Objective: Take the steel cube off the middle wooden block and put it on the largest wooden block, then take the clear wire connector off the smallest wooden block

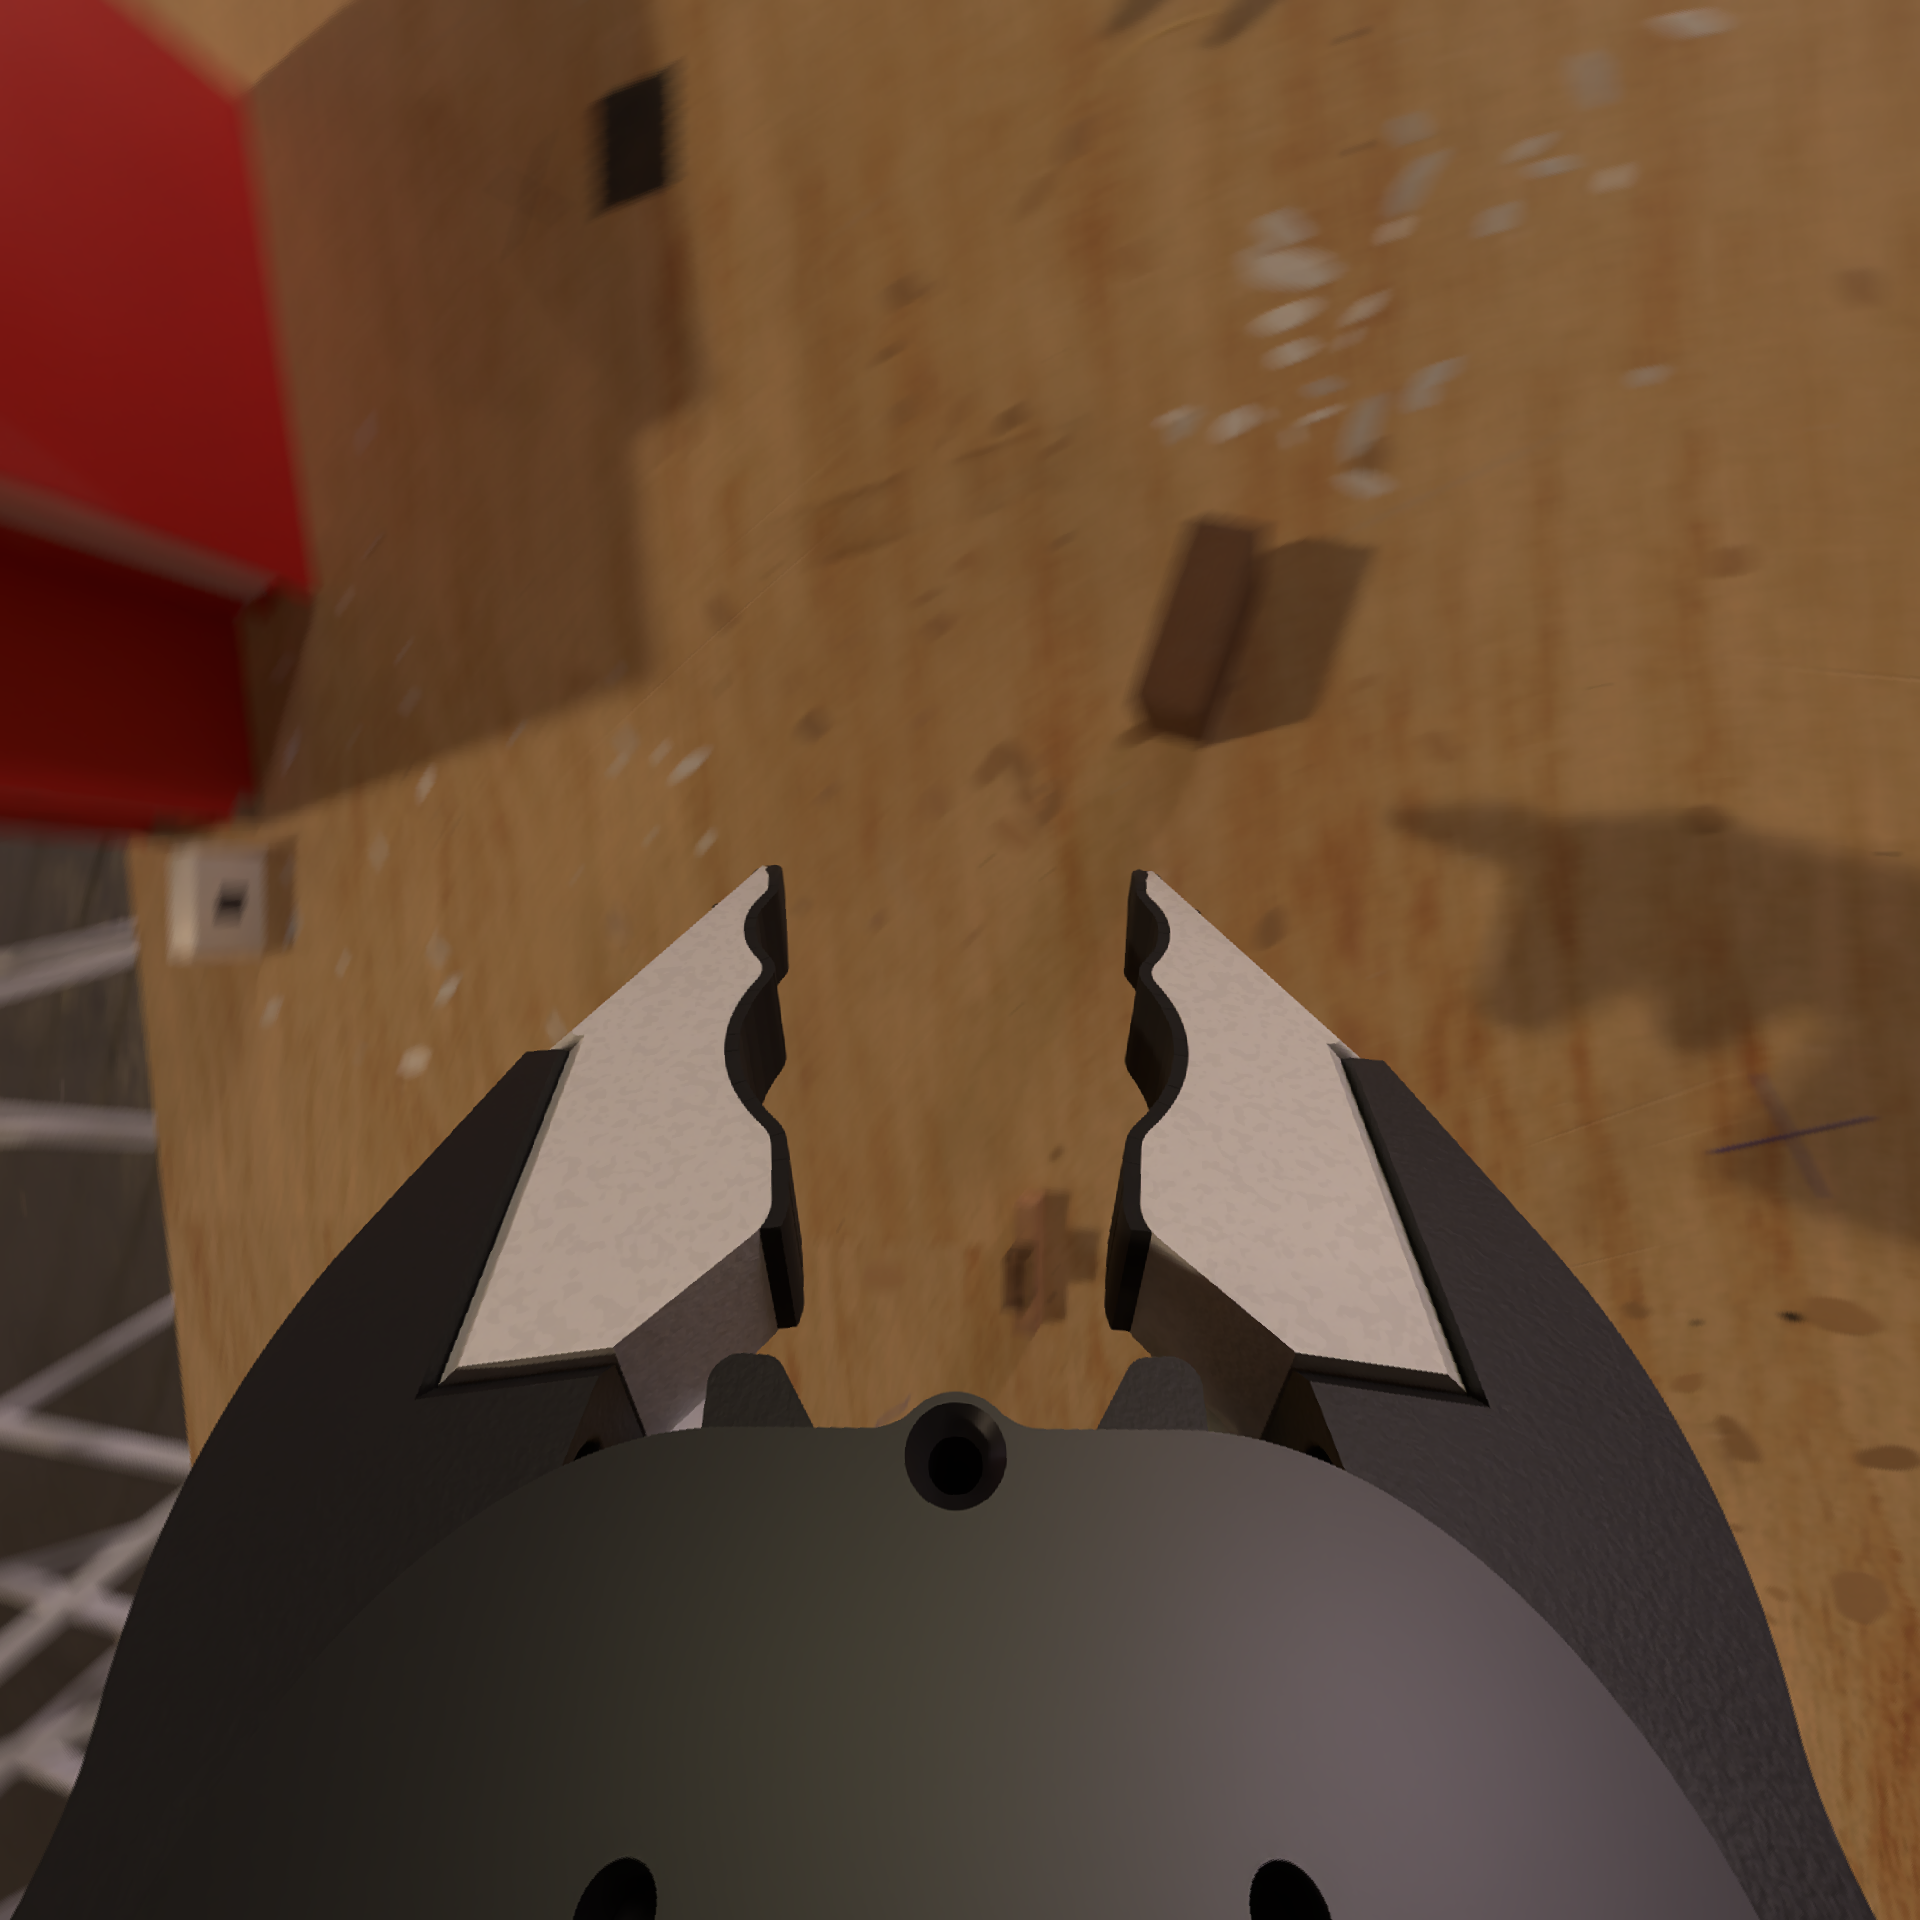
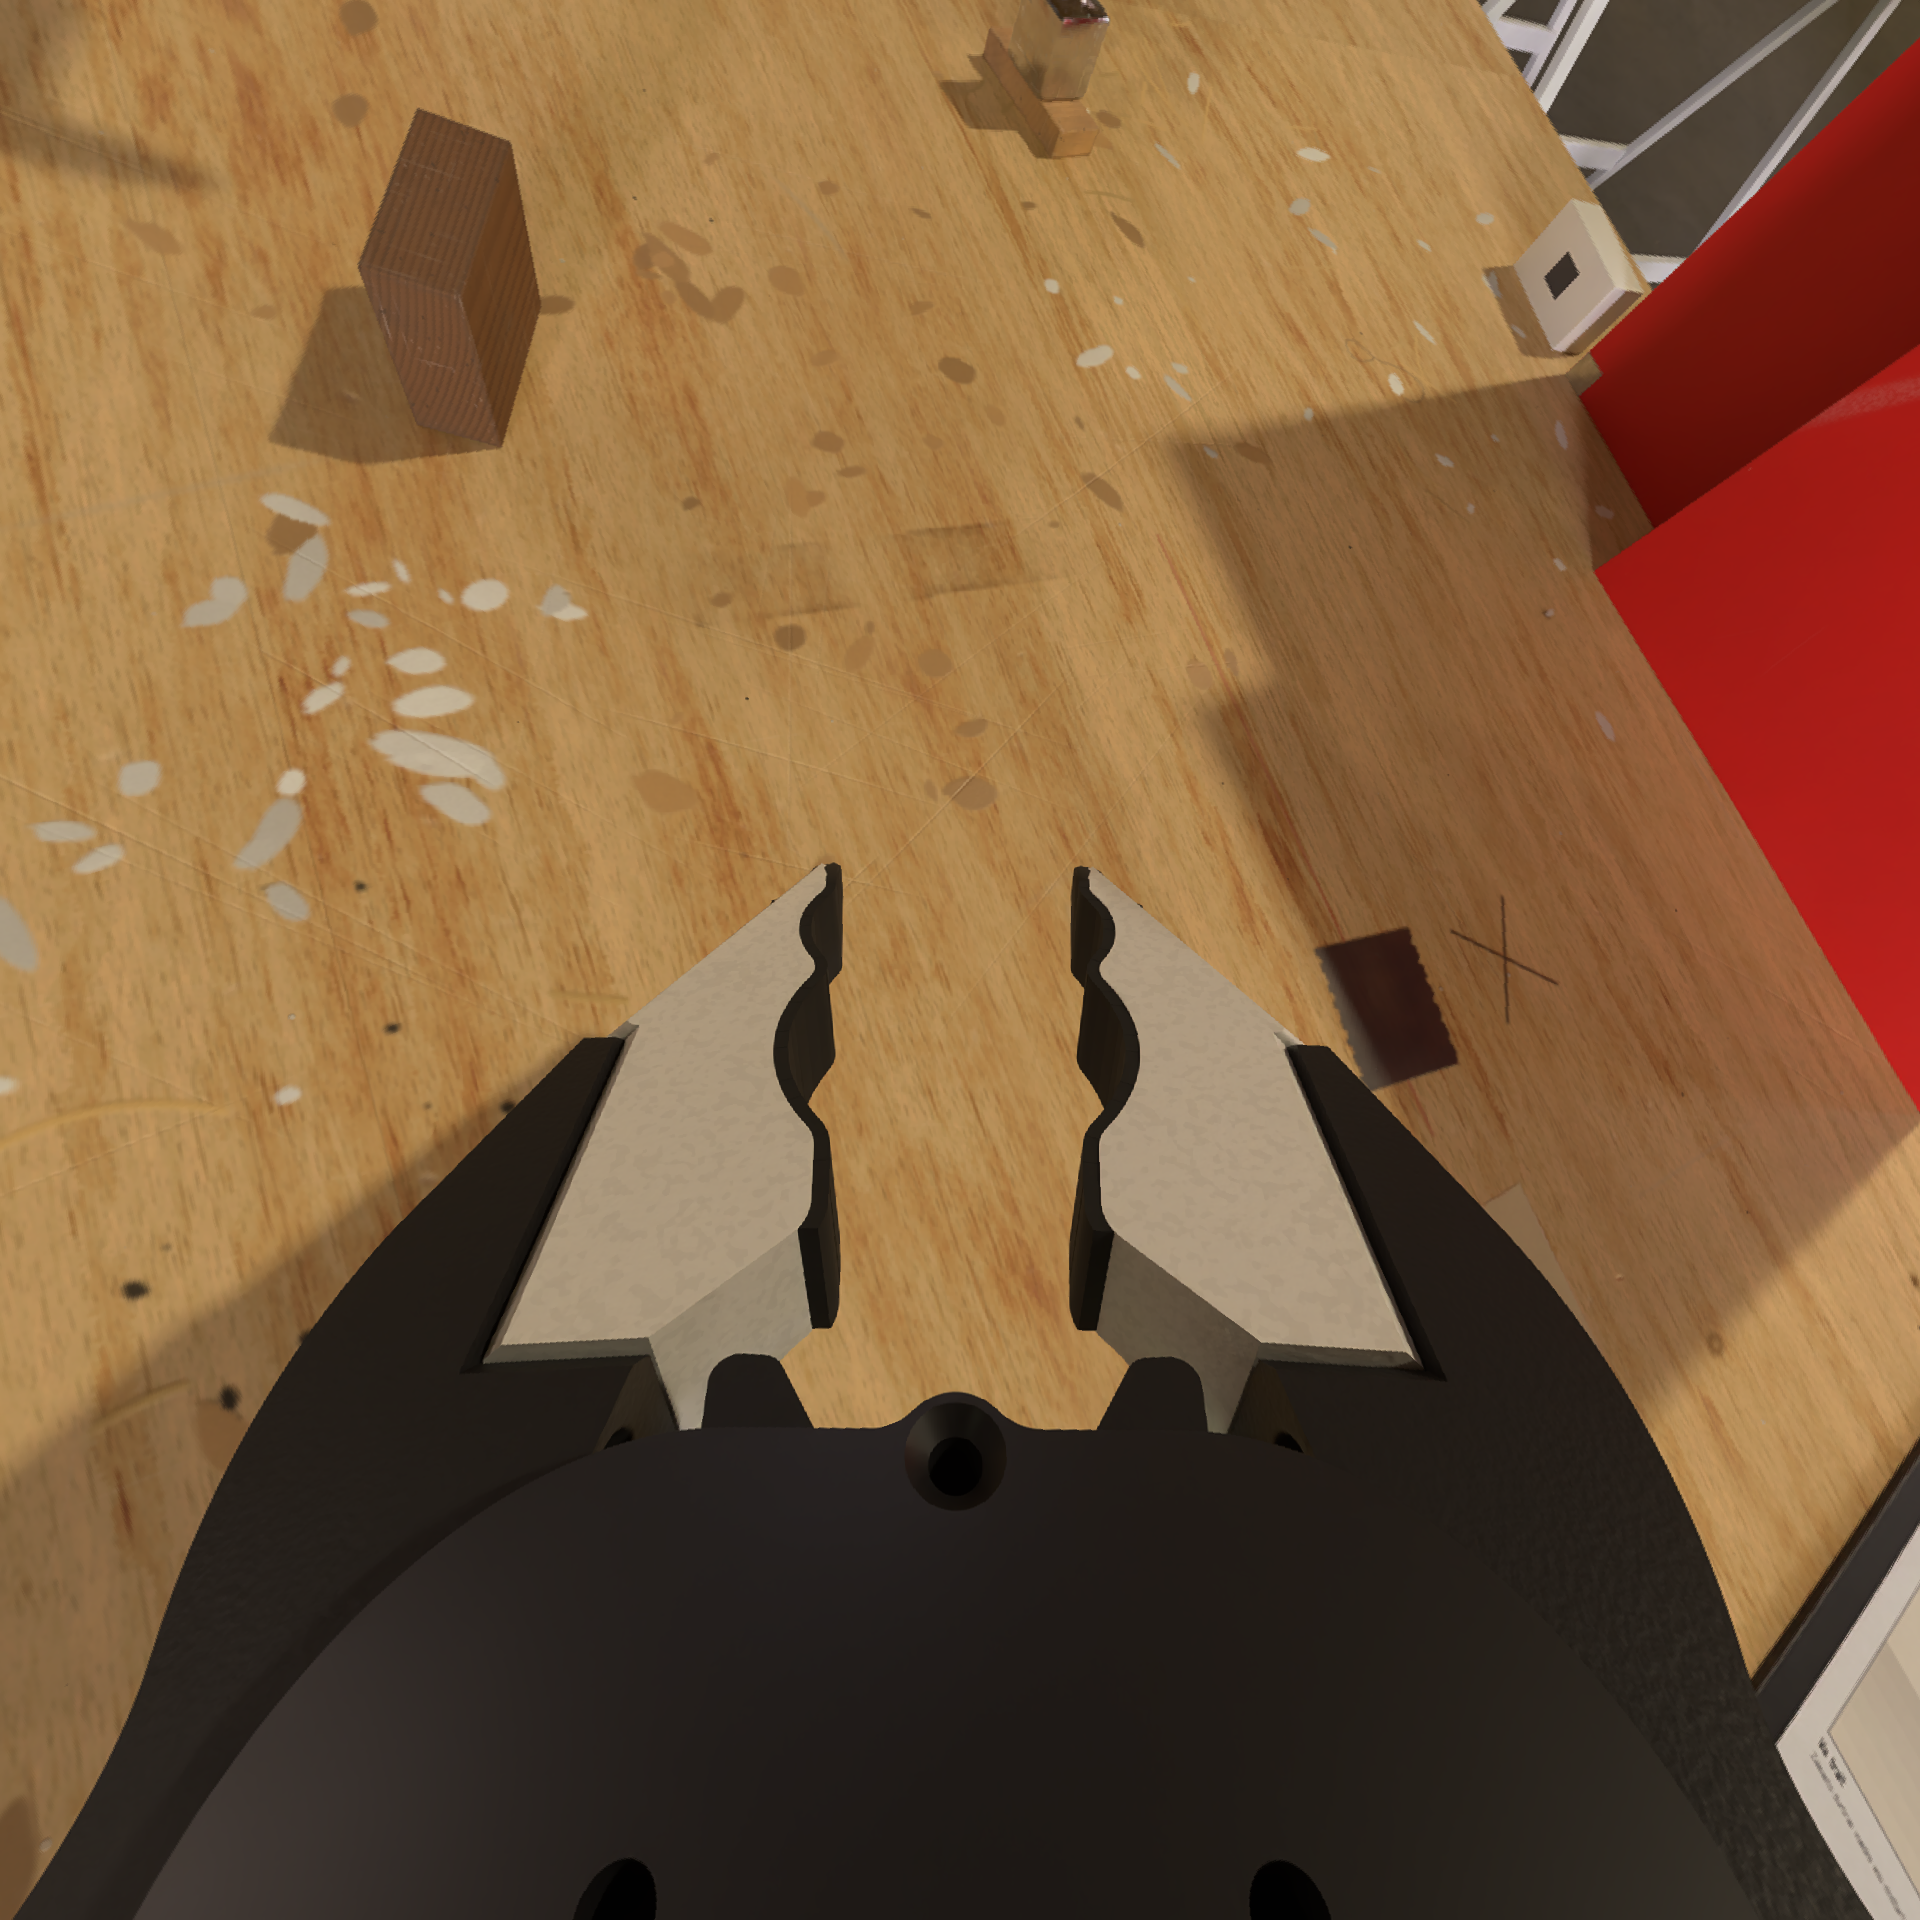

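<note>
Both tongs, right [image 2: 953,883] and left [image 1: 956,883], hang released over the surface [image 2: 935,644], so the right should travel toward twelve o'clock, where the steel cube [image 2: 1060,42] sits on its pale block [image 2: 1049,120], and clench squarely across opposite faces

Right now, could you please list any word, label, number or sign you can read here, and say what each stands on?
Nothing can be quoted.
White sheet at the right wrist view's lower right edge: printed lines, too small and skewed to read.
Wooden table: a thin pencilled cross mark, no letters.
Dark brown wooden block: no writing visible.
</note>
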You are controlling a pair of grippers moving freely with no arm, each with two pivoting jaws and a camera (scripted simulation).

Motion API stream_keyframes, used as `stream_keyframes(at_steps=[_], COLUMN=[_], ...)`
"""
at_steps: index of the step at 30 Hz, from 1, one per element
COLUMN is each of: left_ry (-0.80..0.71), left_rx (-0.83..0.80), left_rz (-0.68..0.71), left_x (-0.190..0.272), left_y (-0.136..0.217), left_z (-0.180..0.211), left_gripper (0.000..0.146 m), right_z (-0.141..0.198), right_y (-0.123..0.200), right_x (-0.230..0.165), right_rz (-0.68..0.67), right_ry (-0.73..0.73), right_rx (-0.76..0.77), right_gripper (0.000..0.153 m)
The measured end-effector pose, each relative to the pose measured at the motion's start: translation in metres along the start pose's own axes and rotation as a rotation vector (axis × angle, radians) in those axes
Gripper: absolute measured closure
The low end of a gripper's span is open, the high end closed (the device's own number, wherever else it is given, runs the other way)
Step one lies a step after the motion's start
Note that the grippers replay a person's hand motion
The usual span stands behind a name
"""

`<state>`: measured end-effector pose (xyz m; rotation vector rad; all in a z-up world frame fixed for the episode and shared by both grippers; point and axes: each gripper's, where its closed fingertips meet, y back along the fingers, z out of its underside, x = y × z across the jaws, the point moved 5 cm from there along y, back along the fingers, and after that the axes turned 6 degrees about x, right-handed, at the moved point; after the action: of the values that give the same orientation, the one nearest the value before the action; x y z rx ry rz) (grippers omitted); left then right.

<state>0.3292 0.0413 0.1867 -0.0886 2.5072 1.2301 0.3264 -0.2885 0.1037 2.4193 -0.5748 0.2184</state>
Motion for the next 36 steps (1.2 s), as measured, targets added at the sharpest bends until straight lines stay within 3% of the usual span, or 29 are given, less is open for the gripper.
stream_keyframes(at_steps=[3, 7, 14, 24, 36], left_ry=[0.152, 0.232, 0.26, 0.238, 0.46], left_rx=[-0.049, -0.19, -0.337, -0.242, -0.242], left_rz=[-0.084, -0.099, -0.039, 0.086, 0.203], left_x=[-0.054, -0.098, -0.134, -0.137, -0.144], left_y=[0.015, -0.009, -0.058, -0.092, -0.106], left_z=[0.051, 0.119, 0.164, 0.151, 0.159], left_gripper=[0.085, 0.083, 0.078, 0.081, 0.092], right_z=[0.001, 0.004, 0.004, -0.003, -0.006], right_y=[-0.001, -0.001, -0.004, -0.02, -0.029], right_x=[0.001, 0.005, 0.008, -0.002, -0.005], right_rz=[0.004, 0.013, 0.033, 0.038, 0.031], right_ry=[-0.005, -0.031, -0.078, -0.075, -0.079], right_rx=[0.002, -0.005, -0.023, -0.049, -0.053], right_gripper=[0.109, 0.109, 0.11, 0.11, 0.11])
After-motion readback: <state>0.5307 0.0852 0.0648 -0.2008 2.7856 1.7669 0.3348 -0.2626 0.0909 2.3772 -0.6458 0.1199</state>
